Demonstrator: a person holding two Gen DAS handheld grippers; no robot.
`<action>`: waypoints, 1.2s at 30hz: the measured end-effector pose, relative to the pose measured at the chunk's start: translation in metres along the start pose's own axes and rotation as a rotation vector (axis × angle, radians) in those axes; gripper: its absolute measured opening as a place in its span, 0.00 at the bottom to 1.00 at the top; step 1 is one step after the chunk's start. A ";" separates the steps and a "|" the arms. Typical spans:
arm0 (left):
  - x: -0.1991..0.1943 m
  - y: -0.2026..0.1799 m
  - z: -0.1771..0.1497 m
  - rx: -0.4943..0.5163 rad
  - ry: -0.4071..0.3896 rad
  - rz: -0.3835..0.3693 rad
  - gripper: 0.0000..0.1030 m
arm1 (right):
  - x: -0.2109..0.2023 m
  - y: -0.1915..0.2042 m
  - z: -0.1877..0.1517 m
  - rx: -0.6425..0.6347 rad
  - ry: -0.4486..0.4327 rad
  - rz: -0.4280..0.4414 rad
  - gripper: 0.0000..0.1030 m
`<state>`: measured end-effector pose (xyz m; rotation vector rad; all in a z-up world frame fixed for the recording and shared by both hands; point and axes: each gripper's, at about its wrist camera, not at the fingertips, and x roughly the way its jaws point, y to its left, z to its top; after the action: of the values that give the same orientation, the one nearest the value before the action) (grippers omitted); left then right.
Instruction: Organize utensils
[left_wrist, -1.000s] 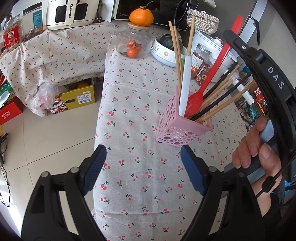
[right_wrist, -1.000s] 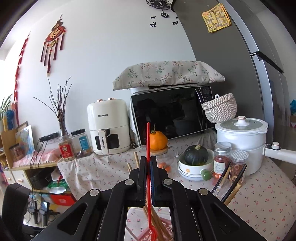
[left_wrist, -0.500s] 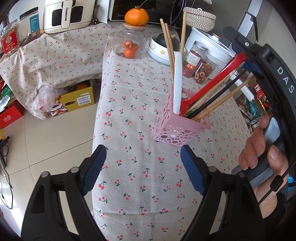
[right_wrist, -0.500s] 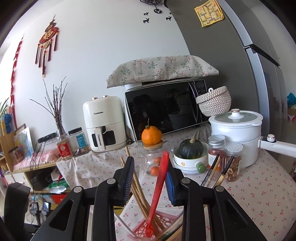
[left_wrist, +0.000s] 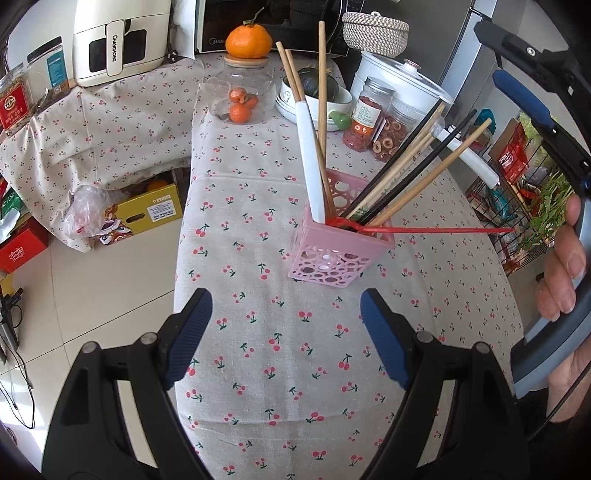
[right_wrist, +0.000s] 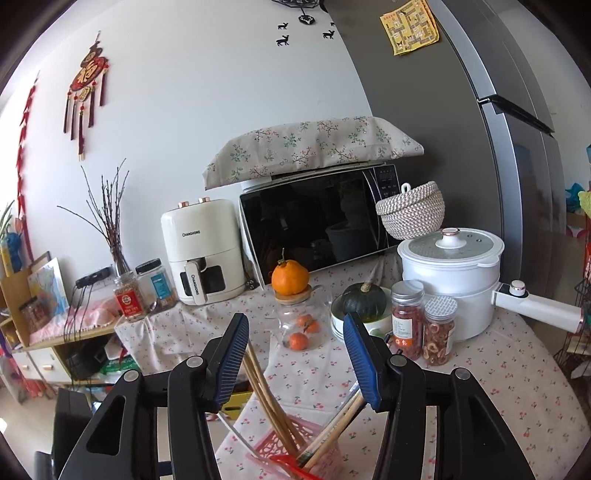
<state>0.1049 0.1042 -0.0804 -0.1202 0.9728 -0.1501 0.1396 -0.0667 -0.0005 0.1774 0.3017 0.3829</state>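
On the cherry-print tablecloth (left_wrist: 258, 229) the left gripper (left_wrist: 286, 339) hangs with its jaws spread wide and nothing between them, its blue pads (left_wrist: 188, 328) over bare cloth at about six o'clock from the pink basket (left_wrist: 338, 251). The basket stands near the middle of the table, apart from that gripper, and holds the utensils: a white-handled tool (left_wrist: 310, 162) and wooden chopsticks (left_wrist: 323, 103) pointing toward twelve o'clock, dark and pale chopsticks (left_wrist: 417, 170) fanning out toward two o'clock, and a red spatula (left_wrist: 424, 230) whose thin handle lies across the rim toward three o'clock (its head is down inside). Beyond the basket, toward twelve o'clock, sit a glass jar (left_wrist: 242, 99) with an orange (left_wrist: 247, 37) on its lid, a bowl (left_wrist: 314, 103) and two spice jars (left_wrist: 369, 118). At the right edge a hand (left_wrist: 565, 273) grips the handle of the right gripper (right_wrist: 295, 354), which is above the basket. Its jaws have just been opening and now stand apart, touching nothing; the spatula sits free in the basket below them, at six o'clock in the right wrist view, with the chopstick tops rising just inside the left pad.
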 end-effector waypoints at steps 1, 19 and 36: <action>-0.002 -0.003 -0.001 0.009 -0.006 0.006 0.81 | -0.007 -0.001 0.004 -0.005 0.004 -0.009 0.63; -0.078 -0.074 -0.019 0.078 -0.196 0.110 0.99 | -0.143 -0.040 -0.008 -0.079 0.217 -0.351 1.00; -0.078 -0.127 -0.030 0.146 -0.235 0.119 0.99 | -0.161 -0.088 -0.035 -0.093 0.330 -0.451 1.00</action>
<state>0.0276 -0.0075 -0.0117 0.0540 0.7298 -0.0950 0.0161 -0.2063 -0.0122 -0.0491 0.6338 -0.0246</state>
